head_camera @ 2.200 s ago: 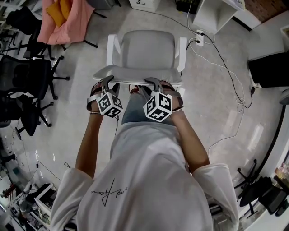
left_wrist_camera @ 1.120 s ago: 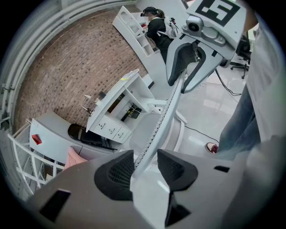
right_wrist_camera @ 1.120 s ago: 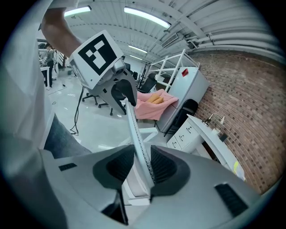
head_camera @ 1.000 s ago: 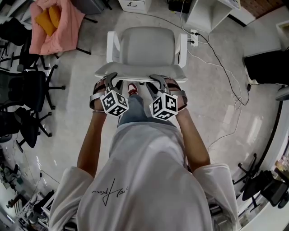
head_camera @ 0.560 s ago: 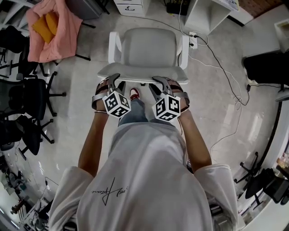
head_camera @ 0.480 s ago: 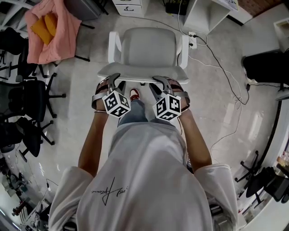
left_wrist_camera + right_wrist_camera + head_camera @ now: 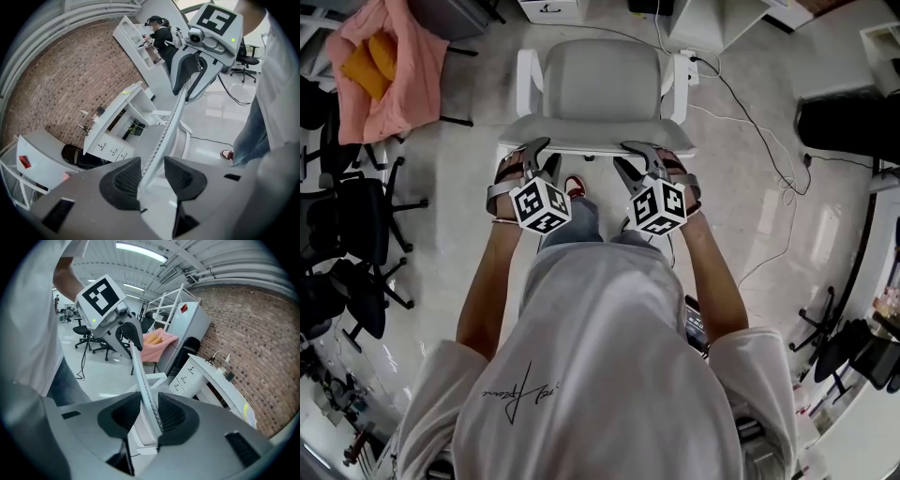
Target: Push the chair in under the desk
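A white chair with a grey seat (image 7: 591, 80) stands in front of me, its back towards me. My two grippers sit on the top edge of the backrest (image 7: 595, 147). The left gripper (image 7: 540, 155) straddles the left part of that edge. In the left gripper view the thin backrest edge (image 7: 161, 136) runs between its jaws (image 7: 152, 171), which are closing; it touches one pad, with a sliver of gap at the other. The right gripper (image 7: 630, 157) is shut on the right part, and the edge (image 7: 143, 380) is pinched between its pads (image 7: 149, 411). The white desk (image 7: 117, 112) (image 7: 220, 380) stands beyond the chair.
A white drawer unit (image 7: 548, 7) and desk legs lie just past the chair. A pink cloth (image 7: 380, 56) hangs over a chair at the far left, above black office chairs (image 7: 356, 206). Cables (image 7: 750, 103) trail over the floor at right. My red shoe (image 7: 574, 185) is under the backrest.
The chair and both grippers have moved forward, towards the desk and drawer unit. I have stepped after them. Both grippers stay on the backrest edge.
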